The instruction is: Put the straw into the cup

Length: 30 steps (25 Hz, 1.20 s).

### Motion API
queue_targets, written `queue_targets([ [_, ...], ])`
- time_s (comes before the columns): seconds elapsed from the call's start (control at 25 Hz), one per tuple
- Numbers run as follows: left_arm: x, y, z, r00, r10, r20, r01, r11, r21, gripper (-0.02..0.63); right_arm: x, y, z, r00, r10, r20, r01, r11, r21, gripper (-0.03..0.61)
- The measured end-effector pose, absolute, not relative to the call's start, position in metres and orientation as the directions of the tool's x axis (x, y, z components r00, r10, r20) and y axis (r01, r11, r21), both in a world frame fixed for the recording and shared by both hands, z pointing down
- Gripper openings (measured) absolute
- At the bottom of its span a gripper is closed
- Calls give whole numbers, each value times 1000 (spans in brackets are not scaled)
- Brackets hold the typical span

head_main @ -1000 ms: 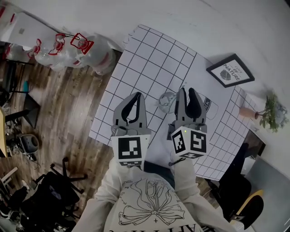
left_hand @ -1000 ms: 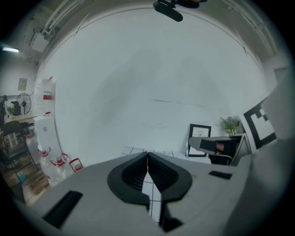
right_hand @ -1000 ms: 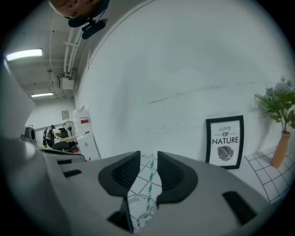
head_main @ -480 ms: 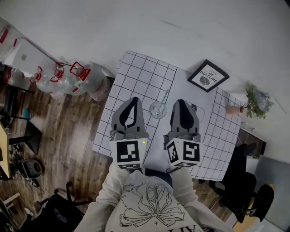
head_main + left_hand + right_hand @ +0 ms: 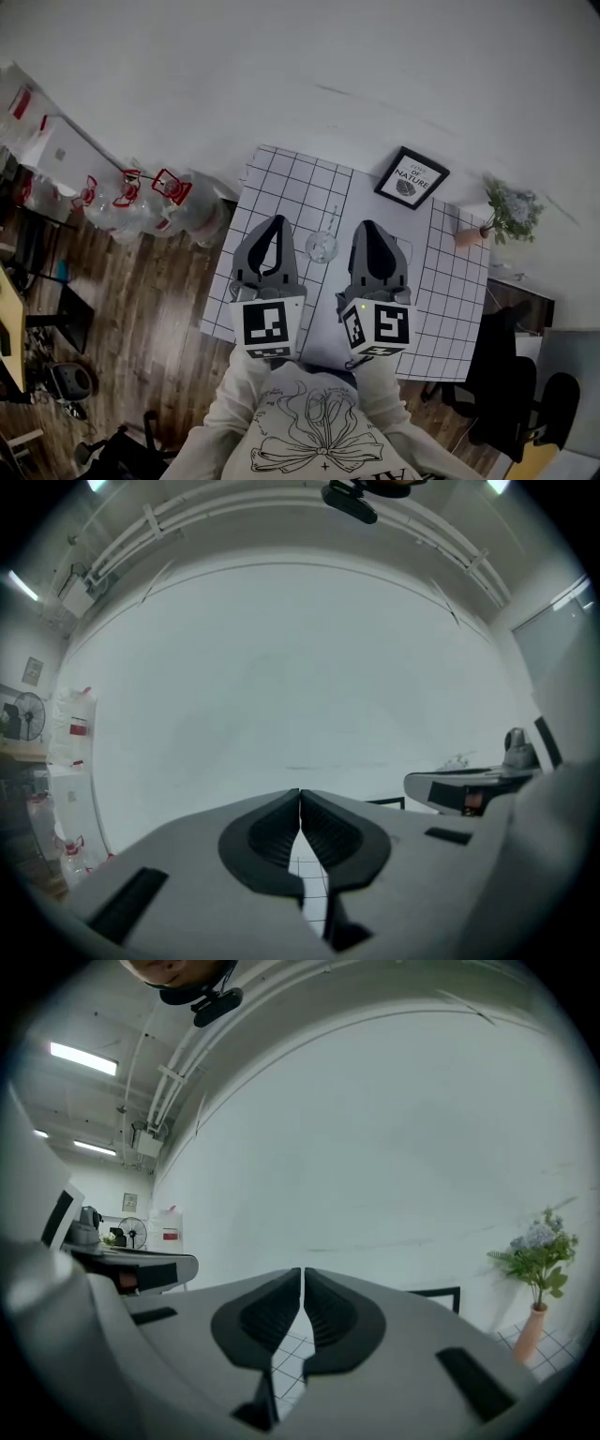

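Note:
A clear cup (image 5: 322,247) stands on the grid-patterned table (image 5: 291,183), and a thin straw (image 5: 331,221) rises out of it. My left gripper (image 5: 275,221) hangs above the table just left of the cup; its jaws meet at the tips with nothing between them. Just right of the cup hangs my right gripper (image 5: 368,226), its jaws closing and almost together, also with nothing in them. Both gripper views look level at a white wall, left gripper (image 5: 300,795), right gripper (image 5: 302,1274). The cup shows in neither of them.
A framed picture (image 5: 411,176) and a potted plant (image 5: 506,211) stand at the table's far side. Large water bottles (image 5: 141,197) sit on the wooden floor to the left. A black chair (image 5: 506,384) is at the right. A clear item (image 5: 405,251) lies partly hidden behind the right gripper.
Both grippers have risen away from the table. The right gripper's jaws, wide apart a second ago, have come together. The cup and straw have not moved on the table.

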<state>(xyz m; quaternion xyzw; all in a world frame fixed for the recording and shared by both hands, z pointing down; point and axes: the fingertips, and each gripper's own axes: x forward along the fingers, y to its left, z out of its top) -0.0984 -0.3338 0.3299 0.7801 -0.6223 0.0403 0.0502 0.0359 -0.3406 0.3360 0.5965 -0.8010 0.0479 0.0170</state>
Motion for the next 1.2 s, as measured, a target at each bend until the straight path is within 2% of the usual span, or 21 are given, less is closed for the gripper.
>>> queue_targets([
  [0.4,-99,-317,311,218,-972,85,-976,-217,19,5,34,-326,316,-294,-955,41,-955,292,-55,5],
  [1.2,-99,-306,299,198,-979,55,-980,-198,14,5,35,-317,309,-312,-950,30,-950,310,-42,5],
])
